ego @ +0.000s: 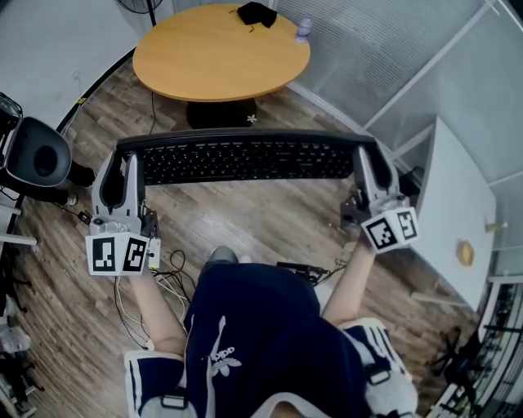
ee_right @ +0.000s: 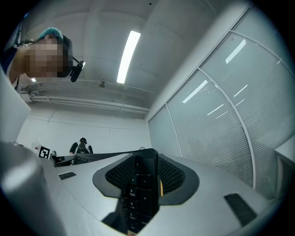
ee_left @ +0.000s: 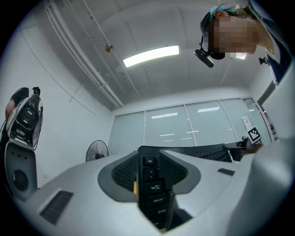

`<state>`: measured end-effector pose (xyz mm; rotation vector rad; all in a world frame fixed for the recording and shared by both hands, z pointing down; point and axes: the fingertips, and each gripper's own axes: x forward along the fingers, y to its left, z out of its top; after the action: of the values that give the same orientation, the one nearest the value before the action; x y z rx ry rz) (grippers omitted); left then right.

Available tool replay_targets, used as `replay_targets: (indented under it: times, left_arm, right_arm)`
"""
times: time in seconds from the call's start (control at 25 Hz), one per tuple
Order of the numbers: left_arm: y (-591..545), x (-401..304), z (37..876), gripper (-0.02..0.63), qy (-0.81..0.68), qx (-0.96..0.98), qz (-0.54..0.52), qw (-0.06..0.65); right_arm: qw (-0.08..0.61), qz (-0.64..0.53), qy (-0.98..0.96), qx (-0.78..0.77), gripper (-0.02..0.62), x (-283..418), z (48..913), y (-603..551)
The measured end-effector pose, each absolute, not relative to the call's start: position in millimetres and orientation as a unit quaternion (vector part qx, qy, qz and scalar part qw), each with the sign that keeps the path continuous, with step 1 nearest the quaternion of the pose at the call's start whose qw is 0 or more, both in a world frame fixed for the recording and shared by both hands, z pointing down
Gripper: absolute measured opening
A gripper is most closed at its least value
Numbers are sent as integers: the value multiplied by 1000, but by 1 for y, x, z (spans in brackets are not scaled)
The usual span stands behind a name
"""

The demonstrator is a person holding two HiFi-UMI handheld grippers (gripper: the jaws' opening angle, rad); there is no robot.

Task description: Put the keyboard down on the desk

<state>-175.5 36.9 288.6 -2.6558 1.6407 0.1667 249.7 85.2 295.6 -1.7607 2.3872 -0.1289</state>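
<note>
Black and long, the keyboard hangs in the air over the wood floor, level, with its keys facing up. It is not on any bench yet. My left claw is clamped on its left end, and my right claw is clamped on its right end. In the left gripper view I see the end keys squeezed between the two dark pads. The right gripper view shows the same thing on the number keys.

I hold it at both ends because it is wide and thin. One claw alone would let it tip or twist. With two claws it sits even, so it can land flat.

The round bench is just ahead of the keyboard, with a small black thing and a bottle at its far edge. A white bench stands to my right. I think the round one is the goal, since I face it, but I cannot be sure. Next I would carry the keyboard over the bare top, lower both ends together, then let go.
</note>
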Motion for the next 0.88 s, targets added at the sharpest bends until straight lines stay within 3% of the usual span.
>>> replay_targets:
  times: [0.88]
  left_arm:
    - [31, -177, 296, 140, 534, -842, 73, 14]
  right_arm:
    - [80, -7, 795, -602, 147, 245, 284, 92]
